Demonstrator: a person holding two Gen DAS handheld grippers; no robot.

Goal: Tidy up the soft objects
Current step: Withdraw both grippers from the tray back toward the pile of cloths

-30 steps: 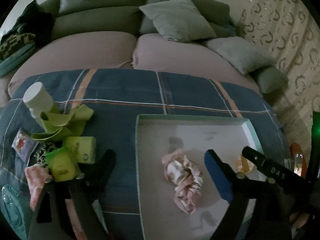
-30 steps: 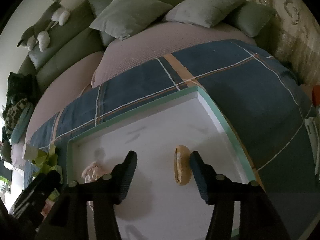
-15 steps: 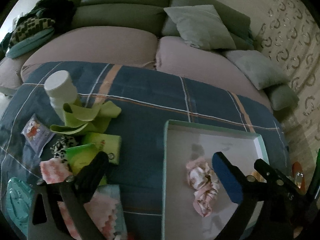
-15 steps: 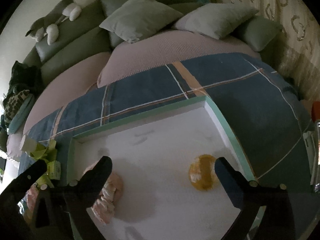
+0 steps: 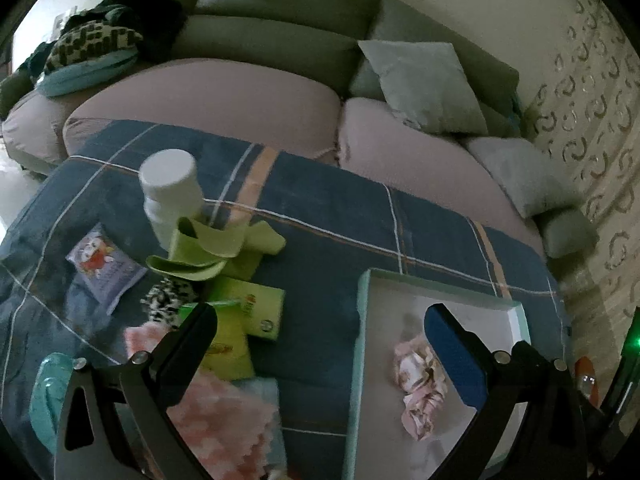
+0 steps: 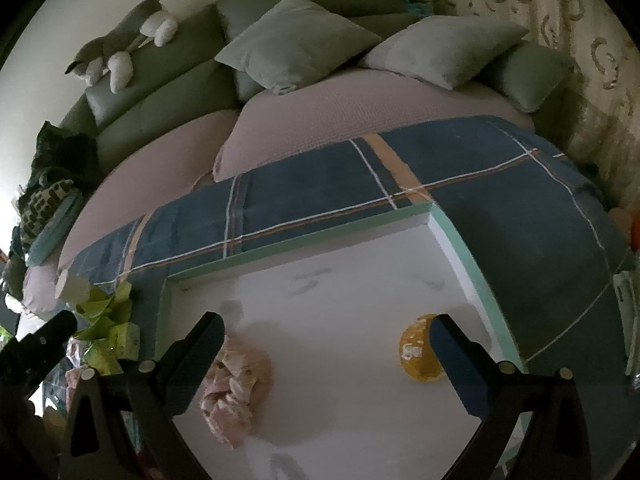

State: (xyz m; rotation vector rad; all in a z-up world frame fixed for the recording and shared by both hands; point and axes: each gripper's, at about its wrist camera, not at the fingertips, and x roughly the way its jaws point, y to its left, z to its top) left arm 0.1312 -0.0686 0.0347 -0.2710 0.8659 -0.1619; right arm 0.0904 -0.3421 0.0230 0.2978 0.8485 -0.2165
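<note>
Tools both spread wide, gripping nothing: right tool (image 6: 326,344) over the white tray (image 6: 304,240), pink scrunchie (image 6: 234,384) lower left, yellow scrunchie (image 6: 418,350) right of centre. Left tool (image 5: 320,340) straddles the tray edge; pink cloth (image 5: 220,420) bottom left.

My left camera looks down from close above the tray's (image 5: 362,344) left edge, facing the sofa (image 5: 280,40). My right camera hovers nearer, over the tray's (image 6: 472,248) floor, facing the same sofa (image 6: 168,92). Both share the tray.
</note>
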